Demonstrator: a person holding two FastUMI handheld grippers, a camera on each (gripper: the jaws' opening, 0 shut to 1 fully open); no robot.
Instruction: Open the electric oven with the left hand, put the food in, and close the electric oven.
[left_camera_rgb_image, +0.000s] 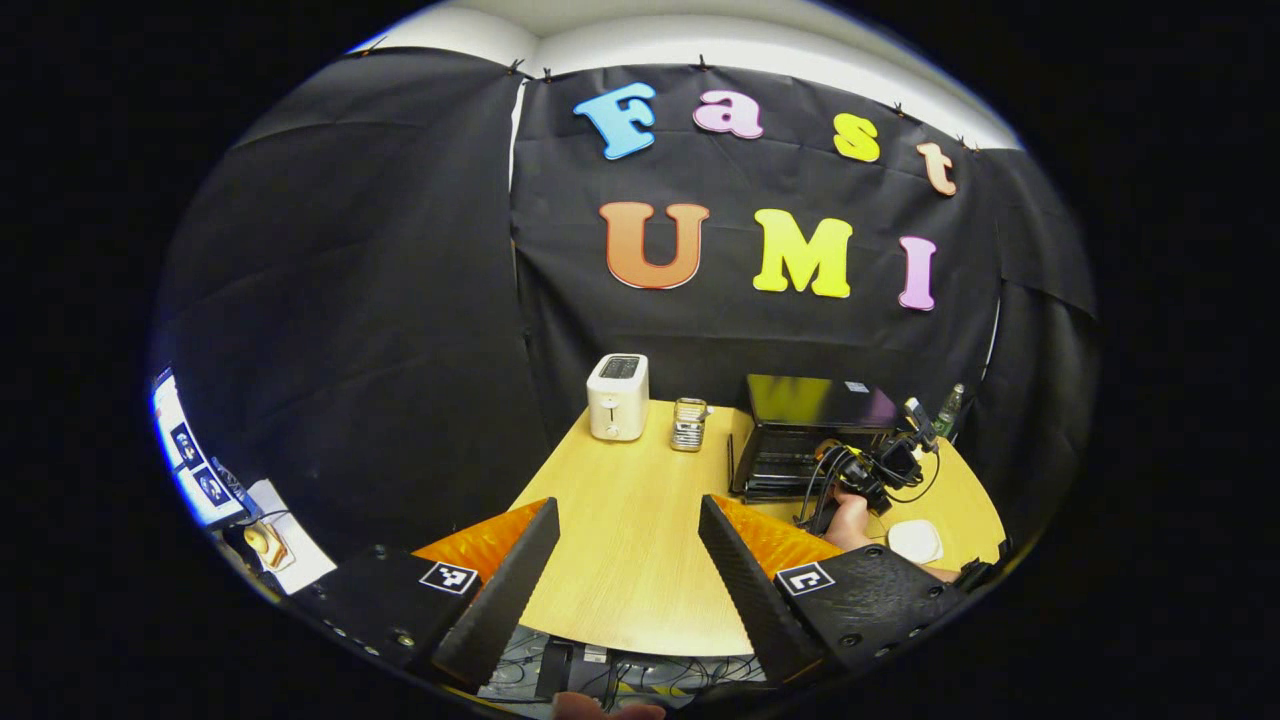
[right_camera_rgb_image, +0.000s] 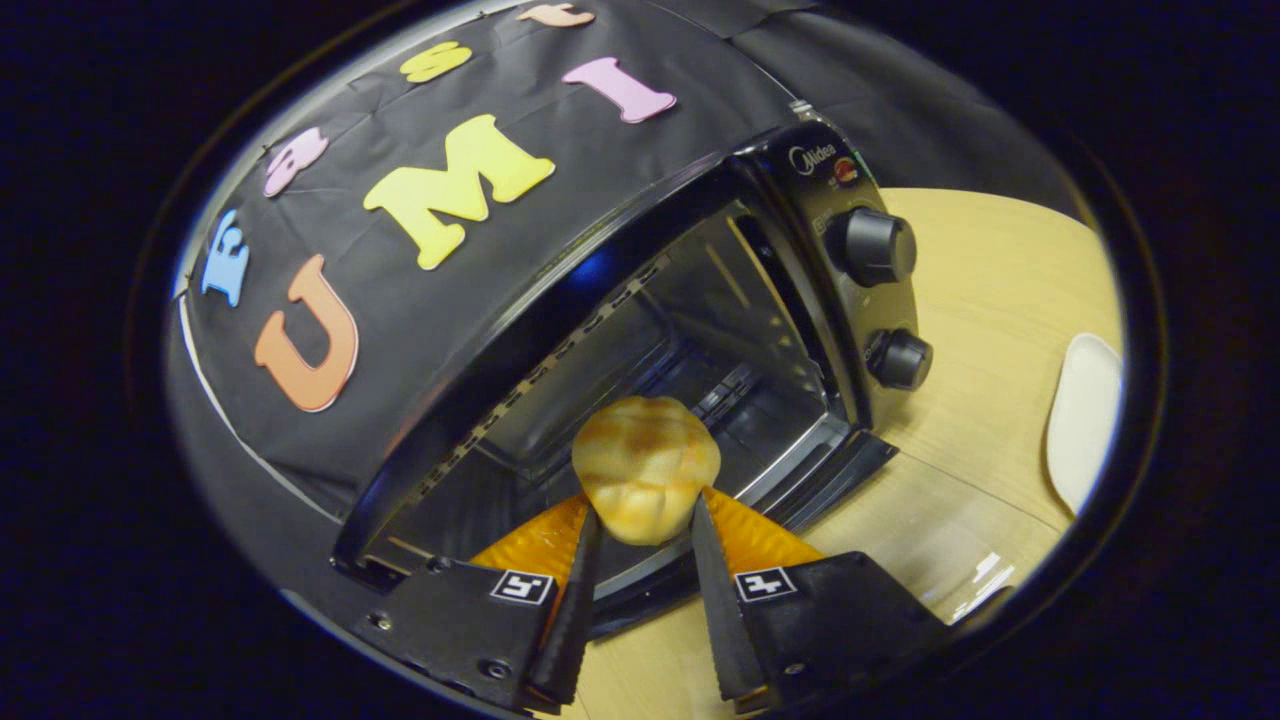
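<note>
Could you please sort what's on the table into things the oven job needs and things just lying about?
Needed:
- oven, door open
- bread roll, pinched between the right gripper fingers at the oven mouth
- left gripper, fingers apart, held back over the table

Lying about:
- toaster
- small glass jar
- white plate
- green bottle

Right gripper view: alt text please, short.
The right hand-held gripper holds a golden bread bun between its fingers at the mouth of the open black electric oven on a wooden table. A white plate lies to the right.
</note>
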